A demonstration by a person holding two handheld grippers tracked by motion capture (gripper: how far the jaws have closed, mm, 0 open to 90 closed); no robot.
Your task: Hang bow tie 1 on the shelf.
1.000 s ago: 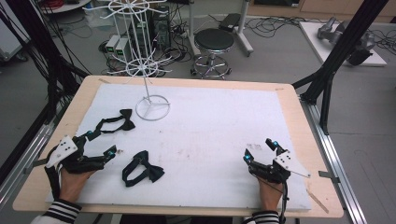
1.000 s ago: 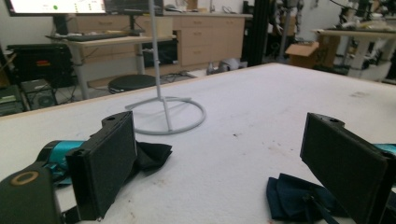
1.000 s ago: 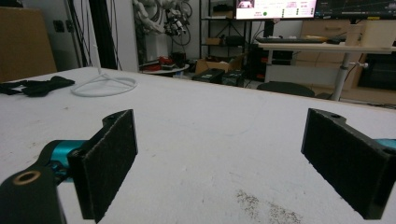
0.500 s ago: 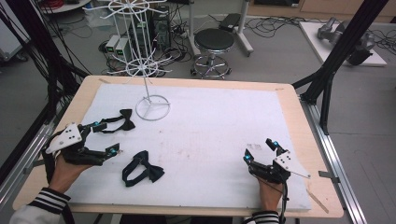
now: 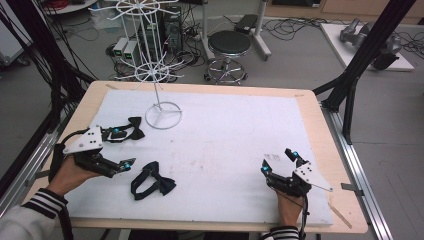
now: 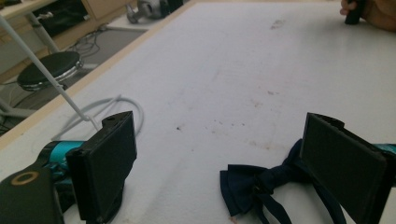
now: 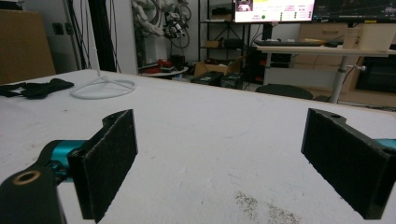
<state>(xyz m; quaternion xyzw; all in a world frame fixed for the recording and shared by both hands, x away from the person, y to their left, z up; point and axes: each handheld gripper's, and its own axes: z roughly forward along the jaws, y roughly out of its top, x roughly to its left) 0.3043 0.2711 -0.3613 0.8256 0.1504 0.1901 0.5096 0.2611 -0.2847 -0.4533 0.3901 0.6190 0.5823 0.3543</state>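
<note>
Two dark bow ties lie on the white table cover. One bow tie (image 5: 134,129) rests beside the rack's base ring; the other bow tie (image 5: 152,182) (image 6: 261,184) lies nearer the front edge. My left gripper (image 5: 123,147) (image 6: 219,126) is open and hovers between them, with the nearer tie low by its right jaw and untouched. At the front right my right gripper (image 5: 278,161) (image 7: 219,126) stands open over bare cover with nothing between its jaws. In the right gripper view the far bow tie (image 7: 42,87) shows at the left.
A white wire display rack (image 5: 150,55) stands at the back left on a ring base (image 5: 163,115) (image 6: 107,109) (image 7: 102,87). The wooden table edge (image 5: 345,165) frames the cover. A black stool (image 5: 229,45) and cables sit on the floor behind.
My left gripper has lifted and shifted away from the front edge toward the back, between the two bow ties. The right gripper has stayed put.
</note>
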